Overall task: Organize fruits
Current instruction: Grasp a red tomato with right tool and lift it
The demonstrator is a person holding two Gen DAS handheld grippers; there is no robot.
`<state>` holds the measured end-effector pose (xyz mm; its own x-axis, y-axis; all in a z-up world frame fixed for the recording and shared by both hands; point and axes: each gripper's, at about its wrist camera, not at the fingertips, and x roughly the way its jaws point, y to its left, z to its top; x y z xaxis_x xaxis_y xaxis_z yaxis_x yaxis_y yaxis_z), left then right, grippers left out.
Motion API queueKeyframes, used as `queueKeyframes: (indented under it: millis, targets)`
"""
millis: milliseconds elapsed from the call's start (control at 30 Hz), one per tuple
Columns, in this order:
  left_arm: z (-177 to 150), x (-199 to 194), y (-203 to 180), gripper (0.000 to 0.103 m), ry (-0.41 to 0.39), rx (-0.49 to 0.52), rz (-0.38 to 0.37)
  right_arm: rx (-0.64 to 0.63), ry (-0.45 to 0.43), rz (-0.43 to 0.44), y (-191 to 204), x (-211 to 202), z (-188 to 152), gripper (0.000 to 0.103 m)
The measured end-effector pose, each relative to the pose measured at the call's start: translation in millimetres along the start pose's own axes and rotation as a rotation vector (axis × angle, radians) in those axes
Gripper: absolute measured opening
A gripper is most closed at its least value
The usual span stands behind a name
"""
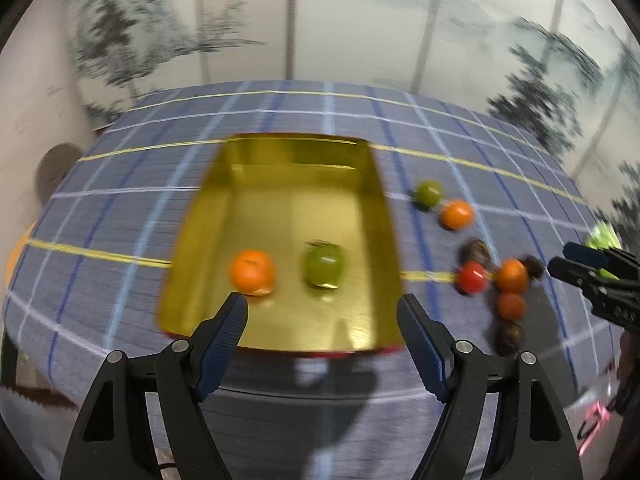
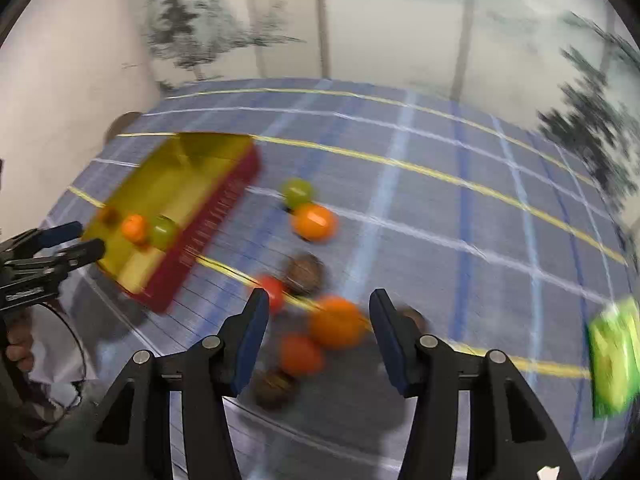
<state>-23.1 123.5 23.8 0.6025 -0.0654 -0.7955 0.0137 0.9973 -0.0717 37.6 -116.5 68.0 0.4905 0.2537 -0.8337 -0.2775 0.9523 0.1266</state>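
A gold tin tray [image 1: 280, 184] with red outer walls holds an orange [image 1: 252, 272] and a green fruit [image 1: 325, 266]. My left gripper [image 1: 322, 301] hovers open over the tray's near end, nothing between its fingers. Right of the tray lies a loose cluster: a red fruit [image 2: 274, 292], a large orange [image 2: 338, 322], an orange-red fruit [image 2: 300, 354] and brown fruits [image 2: 306, 272]. My right gripper [image 2: 319, 298] stands open above this cluster, its fingers apart from the large orange. Farther back sit a green fruit [image 2: 298, 192] and another orange [image 2: 314, 222].
A blue checked cloth [image 2: 440, 208] covers the table. A bright green packet [image 2: 614, 364] lies at the right edge. A wall with a painted tree screen stands behind. A hand [image 2: 18, 348] holds the left gripper [image 2: 90, 238] by the tray.
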Motion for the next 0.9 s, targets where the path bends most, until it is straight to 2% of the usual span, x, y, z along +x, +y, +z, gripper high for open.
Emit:
queueKeyframes:
  millis: [200,333,467,700,900]
  targets:
    - [-16.2,8.8,-53.2,0.077,0.055,0.117,-0.082,0.069,0.050,-0.007,-31.1,3.4,-40.8,0.050]
    - [-28.1,15.0,-73.6,0.077,0.087,0.157,-0.112,0.080,0.084,0.045,-23.0,15.2,-53.7,0.050]
    - [-34.7,17.8,-78.5,0.077,0.099,0.166,-0.099,0.096,0.113,0.092,-9.0,29.6,-50.2,0.049]
    - [-40.6,16.6,-72.9,0.077,0.093,0.171,-0.076,0.134,0.154,0.121,2.5,48.9,-38.8,0.038]
    - [-41.6,18.0,-72.3,0.077,0.098,0.162,-0.085,0.134,0.190,0.127,13.7,59.7,-31.6,0.034]
